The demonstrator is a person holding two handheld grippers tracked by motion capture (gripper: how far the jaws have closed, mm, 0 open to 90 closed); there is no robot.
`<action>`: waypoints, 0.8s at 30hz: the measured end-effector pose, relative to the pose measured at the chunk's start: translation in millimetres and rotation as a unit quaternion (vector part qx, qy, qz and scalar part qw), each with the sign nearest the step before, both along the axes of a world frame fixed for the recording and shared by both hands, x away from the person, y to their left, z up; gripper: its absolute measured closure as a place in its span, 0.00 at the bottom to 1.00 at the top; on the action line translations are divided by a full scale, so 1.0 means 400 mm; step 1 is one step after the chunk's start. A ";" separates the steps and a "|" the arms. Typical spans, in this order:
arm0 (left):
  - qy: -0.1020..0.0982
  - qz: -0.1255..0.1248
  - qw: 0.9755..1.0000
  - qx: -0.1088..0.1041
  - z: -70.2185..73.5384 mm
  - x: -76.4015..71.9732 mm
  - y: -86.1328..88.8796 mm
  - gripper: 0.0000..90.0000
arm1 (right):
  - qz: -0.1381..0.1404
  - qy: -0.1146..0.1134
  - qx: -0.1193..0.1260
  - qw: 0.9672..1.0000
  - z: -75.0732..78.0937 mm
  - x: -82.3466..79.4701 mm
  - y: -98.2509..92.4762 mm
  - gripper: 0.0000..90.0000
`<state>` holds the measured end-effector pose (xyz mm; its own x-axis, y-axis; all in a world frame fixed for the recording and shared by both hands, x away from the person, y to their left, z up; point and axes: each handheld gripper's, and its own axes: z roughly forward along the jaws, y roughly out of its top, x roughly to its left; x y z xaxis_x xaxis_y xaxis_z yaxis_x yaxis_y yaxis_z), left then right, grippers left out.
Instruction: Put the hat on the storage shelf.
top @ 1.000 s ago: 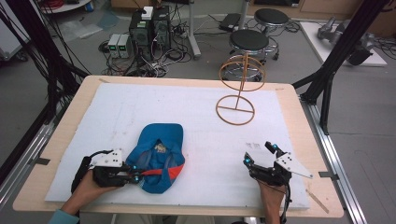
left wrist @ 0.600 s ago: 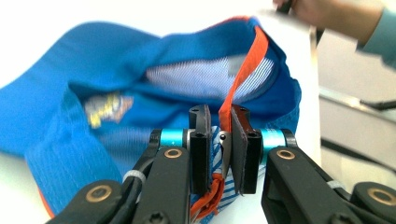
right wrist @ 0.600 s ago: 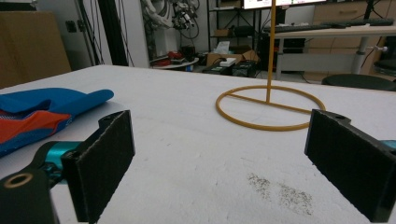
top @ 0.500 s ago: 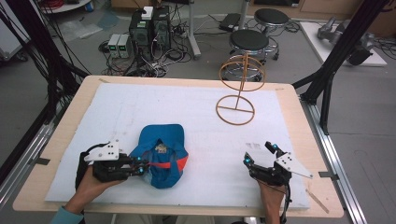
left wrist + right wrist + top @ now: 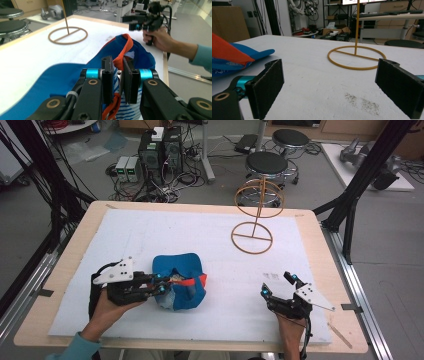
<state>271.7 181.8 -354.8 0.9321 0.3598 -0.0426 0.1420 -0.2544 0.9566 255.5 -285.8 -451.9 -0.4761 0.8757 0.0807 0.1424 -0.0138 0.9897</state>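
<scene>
Counter [image 5: 300, 227]: wooden, white-padded.
Blue fabric cap with orange trim [image 5: 181, 280]: seven o'clock.
Left hand-held gripper [image 5: 117, 75]: clamped on cap's trim.
Right hand-held gripper [image 5: 279, 286]: jaws apart, five o'clock.
Brass wire stand [image 5: 252, 237]: one o'clock.

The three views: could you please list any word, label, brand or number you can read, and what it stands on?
No text can be read anywhere.
The blue garment shows stripes and an orange strap, no lettering.
The boxes on the floor may bear labels, too small to read.
The screen behind the wire stand is blurred.
</scene>
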 end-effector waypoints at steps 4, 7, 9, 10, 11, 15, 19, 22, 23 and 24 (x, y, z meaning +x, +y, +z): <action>0.001 0.005 1.000 -0.006 0.026 0.008 -0.024 0.89 | 0.001 -0.001 -0.001 1.000 0.000 0.000 0.000 0.08; 0.007 0.007 1.000 -0.009 0.041 0.014 -0.039 0.89 | 0.000 -0.001 0.000 1.000 0.000 0.001 0.000 0.08; 0.008 0.008 1.000 -0.014 0.050 0.017 -0.046 0.89 | 0.001 0.000 0.001 1.000 0.000 0.000 0.000 0.08; 0.008 0.010 1.000 -0.017 0.055 0.019 -0.049 0.89 | 0.001 0.000 0.001 1.000 0.000 0.000 0.000 0.08; 0.010 0.012 1.000 -0.020 0.060 0.020 -0.052 0.89 | 0.001 0.000 0.001 1.000 0.000 0.000 0.000 0.08; 0.011 0.018 0.999 -0.027 0.079 0.024 -0.062 0.89 | 0.001 0.000 0.001 1.000 0.000 0.001 0.000 0.08; 0.013 0.023 0.999 -0.029 0.097 0.030 -0.074 0.89 | 0.002 -0.004 -0.004 1.000 0.000 0.001 0.000 0.08; 0.014 0.027 0.999 -0.024 0.109 0.034 -0.088 0.89 | 0.003 -0.007 -0.006 1.000 0.000 -0.001 0.002 0.08; 0.011 0.023 0.999 -0.022 0.113 0.036 -0.092 0.89 | 0.003 -0.005 -0.005 1.000 0.000 -0.001 0.002 0.08; 0.008 0.024 0.999 -0.020 0.117 0.035 -0.099 0.89 | 0.003 -0.006 -0.004 1.000 0.000 -0.001 0.001 0.08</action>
